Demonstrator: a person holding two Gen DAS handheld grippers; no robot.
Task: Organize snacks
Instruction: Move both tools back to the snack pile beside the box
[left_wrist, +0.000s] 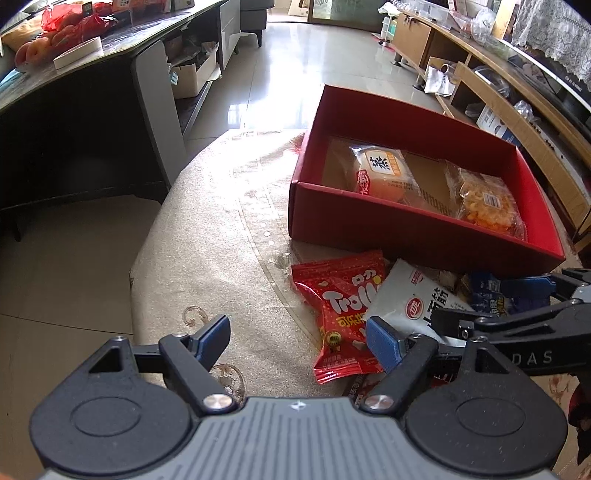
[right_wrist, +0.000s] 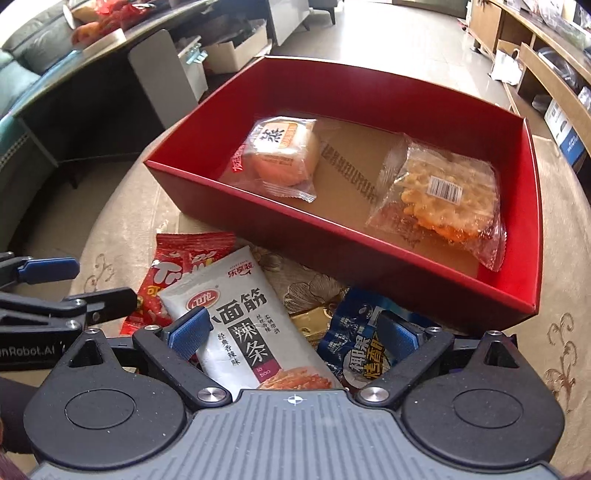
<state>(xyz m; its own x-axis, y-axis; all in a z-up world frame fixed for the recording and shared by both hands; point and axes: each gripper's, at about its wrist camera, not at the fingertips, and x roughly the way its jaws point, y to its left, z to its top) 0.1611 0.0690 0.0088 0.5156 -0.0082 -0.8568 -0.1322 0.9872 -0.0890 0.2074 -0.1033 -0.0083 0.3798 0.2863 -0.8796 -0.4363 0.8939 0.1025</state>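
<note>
A red box (left_wrist: 369, 225) (right_wrist: 295, 229) stands on the round table and holds a wrapped bun (left_wrist: 384, 173) (right_wrist: 280, 155) and a clear pack of crispy cake (left_wrist: 487, 203) (right_wrist: 443, 192). In front of it lie a red Trolli packet (left_wrist: 343, 314) (right_wrist: 177, 266), a white spicy-strip packet (left_wrist: 406, 299) (right_wrist: 240, 321), a blue packet (left_wrist: 487, 295) (right_wrist: 354, 347) and a small gold wrapper (right_wrist: 310, 321). My left gripper (left_wrist: 299, 343) (right_wrist: 77, 283) hovers open just left of the Trolli packet. My right gripper (right_wrist: 293, 332) (left_wrist: 491, 301) hangs open over the white packet, pads apart from it.
The beige patterned tablecloth (left_wrist: 221, 258) ends in a curved edge at the left, with tiled floor beyond. A dark desk (left_wrist: 74, 110) with fruit stands at the far left. A wooden shelf unit (left_wrist: 498, 92) runs along the right.
</note>
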